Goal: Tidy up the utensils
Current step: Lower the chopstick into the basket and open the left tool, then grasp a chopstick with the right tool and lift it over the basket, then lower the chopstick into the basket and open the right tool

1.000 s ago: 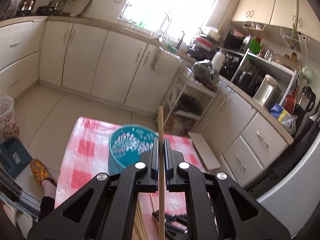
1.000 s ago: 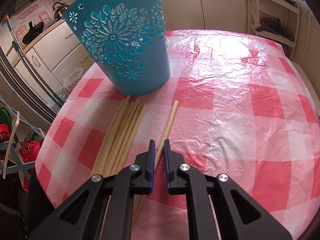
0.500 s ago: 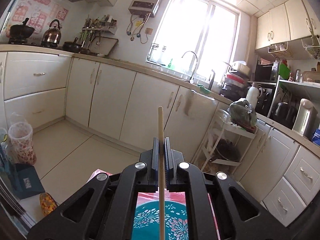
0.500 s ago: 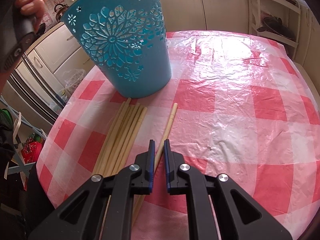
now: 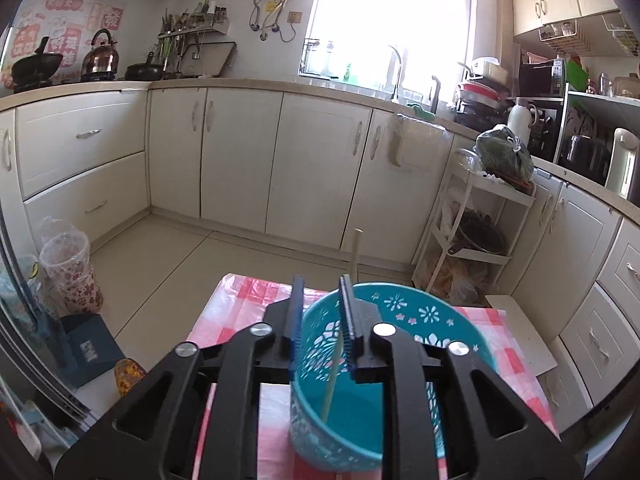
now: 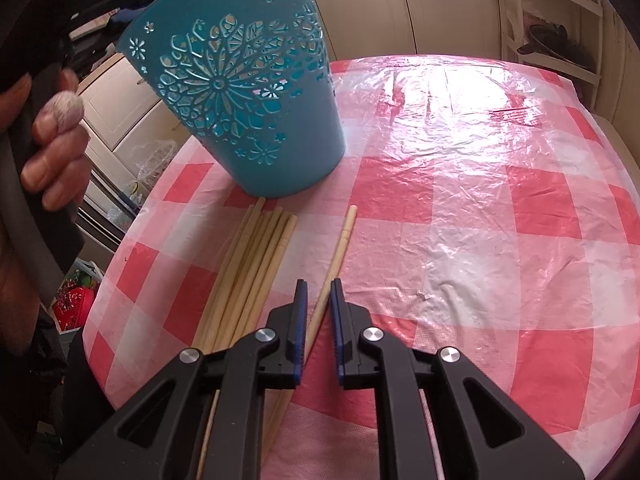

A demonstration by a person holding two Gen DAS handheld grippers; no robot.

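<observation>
Left gripper [image 5: 320, 312]: my jaws have just been opening above the teal basket [image 5: 432, 312]; they now stand apart and grip nothing.
Released chopstick [image 5: 340, 344]: it leans inside the basket, foot on the floor, top above the rim, touching or just beside my right pad.
Basket contents: that one chopstick; nothing else visible.
Right gripper [image 6: 318, 304]: a narrow gap, straddling a loose chopstick [image 6: 340, 248] on the checked tablecloth [image 6: 480, 220], apparently not clamping it.
Bundle of chopsticks [image 6: 256, 264]: flat, beside the basket's base.
Risk: pulling back carelessly could snag the leaning stick and flick it out, or nudge the light basket.
</observation>
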